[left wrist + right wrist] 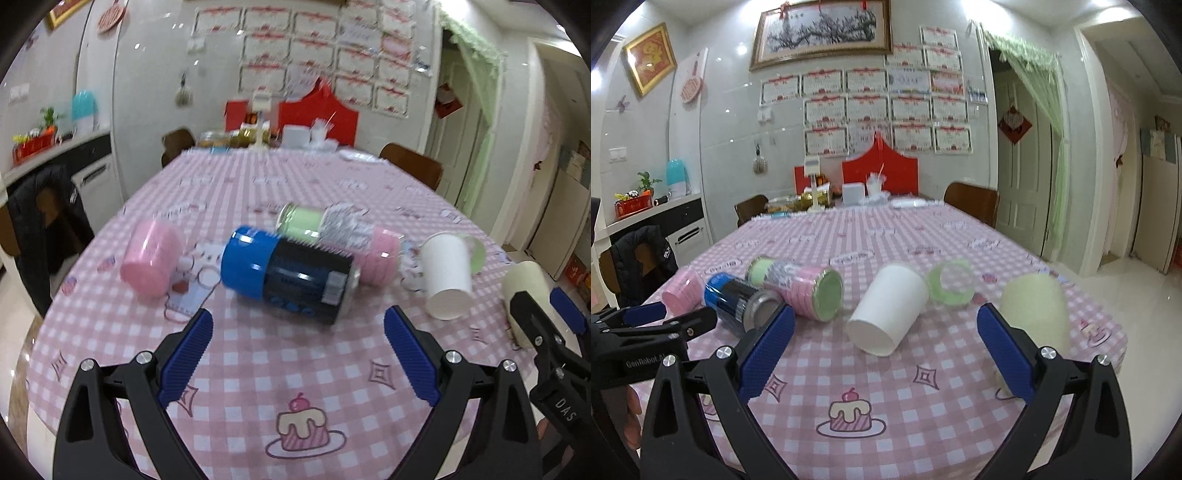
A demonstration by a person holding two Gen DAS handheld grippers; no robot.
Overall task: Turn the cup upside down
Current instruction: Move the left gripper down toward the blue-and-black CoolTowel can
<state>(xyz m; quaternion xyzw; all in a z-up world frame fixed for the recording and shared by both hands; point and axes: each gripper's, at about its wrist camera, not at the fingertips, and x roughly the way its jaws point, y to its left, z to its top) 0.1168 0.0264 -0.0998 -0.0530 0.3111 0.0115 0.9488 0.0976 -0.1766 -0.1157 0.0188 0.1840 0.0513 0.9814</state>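
Note:
A white paper cup (888, 308) lies on its side on the pink checked tablecloth, mouth toward me; it also shows in the left wrist view (445, 275). A pale cream cup (1036, 314) stands mouth down just beyond my right gripper's right finger, and shows in the left wrist view (528, 295). A pink cup (151, 256) lies at the left. My left gripper (297, 360) is open and empty, just short of a blue and black can (288, 275). My right gripper (886, 360) is open and empty, just short of the white cup.
A wrapped stack of pink and green cups (805, 288) lies behind the can (740, 301). A small green cup (951, 282) lies on its side behind the white cup. Boxes and dishes stand at the table's far end (849, 195). Chairs (971, 203) flank the table.

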